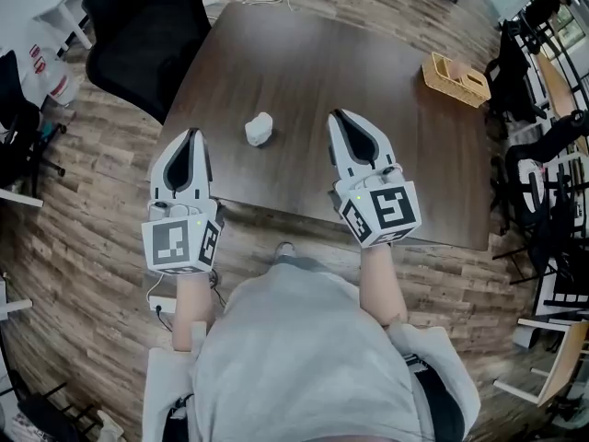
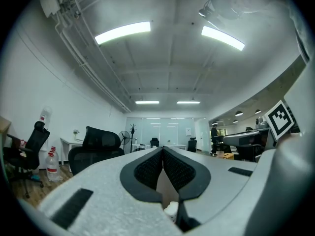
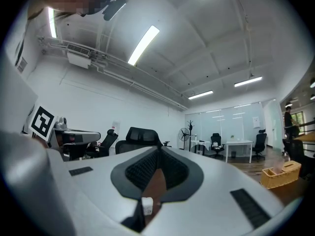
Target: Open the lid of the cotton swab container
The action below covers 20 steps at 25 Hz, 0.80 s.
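Observation:
A small white cotton swab container (image 1: 259, 128) stands on the dark brown table (image 1: 313, 72), near its front edge. My left gripper (image 1: 193, 135) is shut and empty; its tips hang just off the table's front left edge, left of the container. My right gripper (image 1: 337, 117) is shut and empty too, over the table a little to the right of the container. Between the closed jaws, a sliver of the container (image 2: 171, 209) shows low in the left gripper view. A white bit of the container (image 3: 147, 205) shows the same way in the right gripper view.
A woven basket (image 1: 456, 78) sits at the table's far right corner. A black office chair (image 1: 147, 35) stands at the table's far left side. More chairs (image 1: 543, 201) crowd the right, over a wood-plank floor (image 1: 83, 247).

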Motion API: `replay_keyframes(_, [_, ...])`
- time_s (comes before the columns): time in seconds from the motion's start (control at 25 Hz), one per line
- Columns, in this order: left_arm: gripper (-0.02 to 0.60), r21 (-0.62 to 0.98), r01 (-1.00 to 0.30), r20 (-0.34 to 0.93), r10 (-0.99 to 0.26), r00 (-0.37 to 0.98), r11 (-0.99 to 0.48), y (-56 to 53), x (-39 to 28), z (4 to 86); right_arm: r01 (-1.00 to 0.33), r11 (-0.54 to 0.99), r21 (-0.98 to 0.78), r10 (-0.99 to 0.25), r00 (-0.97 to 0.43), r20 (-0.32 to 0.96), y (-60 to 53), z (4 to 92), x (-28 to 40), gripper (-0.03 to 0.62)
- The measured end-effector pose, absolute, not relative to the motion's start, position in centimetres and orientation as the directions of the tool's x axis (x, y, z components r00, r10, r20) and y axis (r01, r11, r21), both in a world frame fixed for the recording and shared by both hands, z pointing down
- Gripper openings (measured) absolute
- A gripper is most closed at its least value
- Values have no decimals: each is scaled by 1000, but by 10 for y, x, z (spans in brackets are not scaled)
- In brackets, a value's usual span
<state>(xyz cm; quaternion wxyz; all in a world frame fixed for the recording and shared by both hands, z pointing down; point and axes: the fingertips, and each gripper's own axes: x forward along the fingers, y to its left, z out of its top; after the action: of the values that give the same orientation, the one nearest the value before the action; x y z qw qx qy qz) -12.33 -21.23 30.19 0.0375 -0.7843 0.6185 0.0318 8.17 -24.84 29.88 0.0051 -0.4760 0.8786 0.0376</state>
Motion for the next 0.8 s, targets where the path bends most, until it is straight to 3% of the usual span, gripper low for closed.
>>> replay_keyframes(0.32, [9, -10, -980, -45, -979, 199, -199, -248, -115, 322, -798, 601, 39, -799, -601, 0, -297, 320, 77, 25])
replay_keyframes(0.8, [11, -16, -974, 146, -964, 221, -226, -274, -105, 402, -751, 659, -39, -746, -659, 96, -329, 372, 61, 26])
